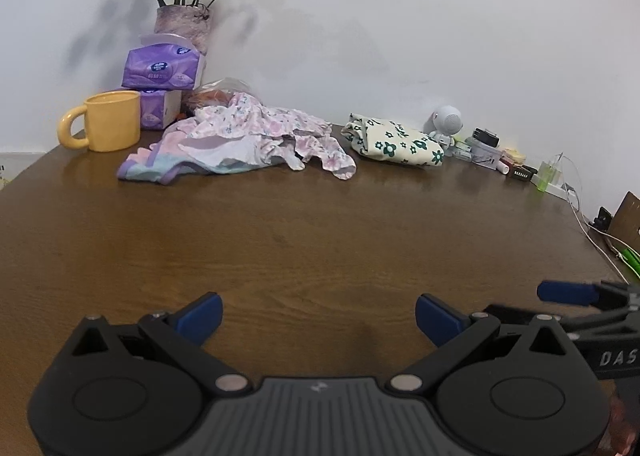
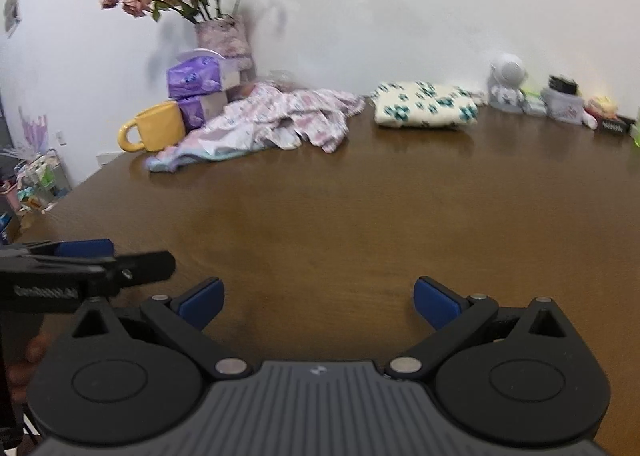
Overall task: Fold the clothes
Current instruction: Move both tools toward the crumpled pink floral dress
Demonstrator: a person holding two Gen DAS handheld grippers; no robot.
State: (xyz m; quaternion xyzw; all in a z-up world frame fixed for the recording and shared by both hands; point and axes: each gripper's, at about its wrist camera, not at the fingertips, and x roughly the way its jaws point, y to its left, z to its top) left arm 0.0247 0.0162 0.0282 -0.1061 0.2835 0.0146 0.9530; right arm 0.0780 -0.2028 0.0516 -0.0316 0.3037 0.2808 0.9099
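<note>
A crumpled pile of pink floral clothes (image 1: 248,140) lies at the far side of the brown table (image 1: 300,236), also in the right wrist view (image 2: 272,120). A folded cream garment with green flowers (image 1: 396,142) lies to its right, also in the right wrist view (image 2: 426,104). My left gripper (image 1: 319,316) is open and empty above the table's near part, far from the clothes. My right gripper (image 2: 319,302) is open and empty, beside the left one. The right gripper's blue pad shows at the left wrist view's right edge (image 1: 568,292).
A yellow mug (image 1: 106,122), purple tissue packs (image 1: 160,70) and a vase of dried roses (image 1: 184,22) stand at the back left. A small white figure (image 1: 444,124), jars, small boxes and cables (image 1: 584,220) crowd the back right. The table's left edge (image 2: 60,200) drops to floor clutter.
</note>
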